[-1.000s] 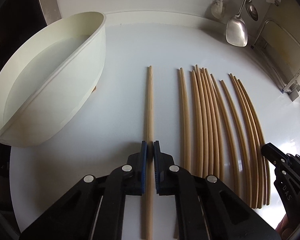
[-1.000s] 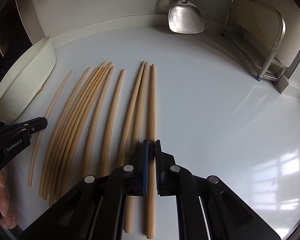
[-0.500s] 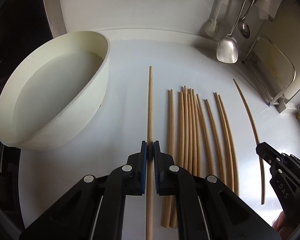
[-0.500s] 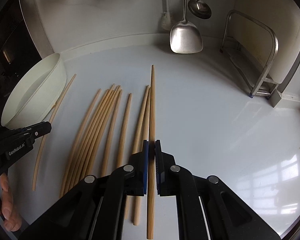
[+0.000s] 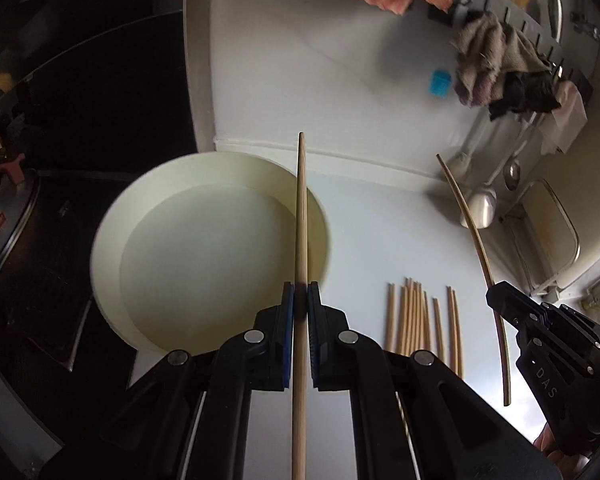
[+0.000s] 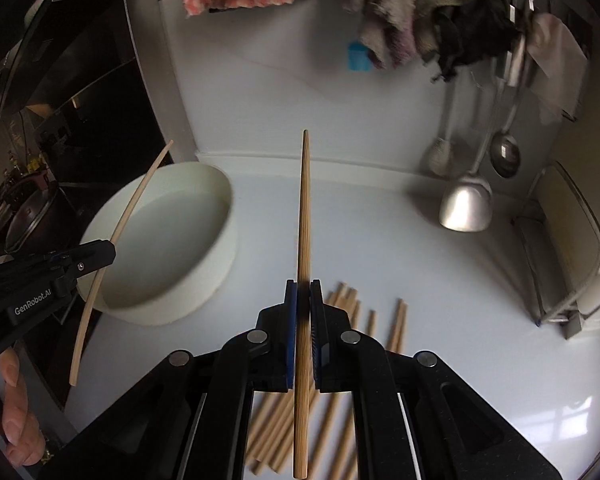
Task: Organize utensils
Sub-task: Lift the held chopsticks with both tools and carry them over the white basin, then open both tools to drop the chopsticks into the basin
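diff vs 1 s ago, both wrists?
Both grippers rose off the counter, each lifting one chopstick: left gripper and chopstick, right gripper and chopstick. Grips unchanged, nothing released. Remaining chopsticks and bowl stayed put.

Left gripper [image 5: 301, 294] black plastic, two arms, blue pads at the tips, round silver screws along each arm, white letters GenRobot.AI on its side, right gripper [image 6: 303, 292] the same black and blue, letters DAS on it
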`<act>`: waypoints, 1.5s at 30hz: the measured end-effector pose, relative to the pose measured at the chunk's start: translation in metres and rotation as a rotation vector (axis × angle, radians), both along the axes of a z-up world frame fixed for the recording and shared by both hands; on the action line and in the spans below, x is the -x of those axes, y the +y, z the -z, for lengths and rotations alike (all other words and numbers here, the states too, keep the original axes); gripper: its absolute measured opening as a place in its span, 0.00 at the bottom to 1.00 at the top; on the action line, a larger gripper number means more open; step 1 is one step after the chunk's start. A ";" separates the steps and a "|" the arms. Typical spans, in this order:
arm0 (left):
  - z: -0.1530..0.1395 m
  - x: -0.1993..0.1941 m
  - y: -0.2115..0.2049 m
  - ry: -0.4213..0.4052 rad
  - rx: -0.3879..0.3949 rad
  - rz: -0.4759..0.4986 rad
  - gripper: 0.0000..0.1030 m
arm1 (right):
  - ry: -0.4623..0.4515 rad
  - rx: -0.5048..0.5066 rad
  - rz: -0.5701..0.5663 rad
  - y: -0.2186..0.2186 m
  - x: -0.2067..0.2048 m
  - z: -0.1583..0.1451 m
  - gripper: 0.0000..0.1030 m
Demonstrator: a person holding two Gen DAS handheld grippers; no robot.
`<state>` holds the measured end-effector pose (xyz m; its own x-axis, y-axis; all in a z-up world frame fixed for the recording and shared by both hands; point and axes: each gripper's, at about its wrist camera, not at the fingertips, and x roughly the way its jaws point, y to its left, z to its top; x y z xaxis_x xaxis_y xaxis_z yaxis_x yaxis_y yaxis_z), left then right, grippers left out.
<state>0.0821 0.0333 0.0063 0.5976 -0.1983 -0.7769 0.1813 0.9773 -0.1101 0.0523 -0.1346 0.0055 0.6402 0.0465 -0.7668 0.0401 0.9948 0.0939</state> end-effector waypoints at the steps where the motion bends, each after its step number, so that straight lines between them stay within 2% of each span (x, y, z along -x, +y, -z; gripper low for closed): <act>1: -0.002 -0.009 0.011 -0.002 -0.005 -0.008 0.07 | -0.007 -0.016 -0.010 0.011 -0.010 -0.003 0.06; 7: 0.006 -0.066 0.066 0.028 -0.031 -0.027 0.07 | 0.018 -0.090 -0.048 0.077 -0.073 0.006 0.06; 13: 0.043 -0.115 0.099 0.104 -0.034 -0.012 0.07 | 0.114 -0.131 -0.059 0.126 -0.126 0.046 0.06; 18: 0.071 -0.142 0.111 0.158 -0.048 0.013 0.07 | 0.203 -0.160 -0.053 0.148 -0.154 0.080 0.06; 23: 0.095 -0.157 0.115 0.212 -0.047 0.050 0.07 | 0.270 -0.160 -0.030 0.154 -0.168 0.103 0.06; 32: 0.124 -0.166 0.109 0.291 -0.045 0.091 0.07 | 0.346 -0.149 0.002 0.155 -0.178 0.122 0.06; 40: 0.132 -0.168 0.105 0.304 -0.085 0.088 0.08 | 0.386 -0.158 0.011 0.152 -0.180 0.132 0.06; 41: 0.132 -0.168 0.106 0.302 -0.089 0.083 0.08 | 0.381 -0.158 0.014 0.151 -0.181 0.131 0.09; 42: 0.132 -0.167 0.105 0.301 -0.091 0.079 0.10 | 0.377 -0.155 0.016 0.151 -0.181 0.130 0.14; 45: 0.128 -0.164 0.108 0.297 -0.083 0.060 0.22 | 0.353 -0.140 0.018 0.149 -0.178 0.123 0.19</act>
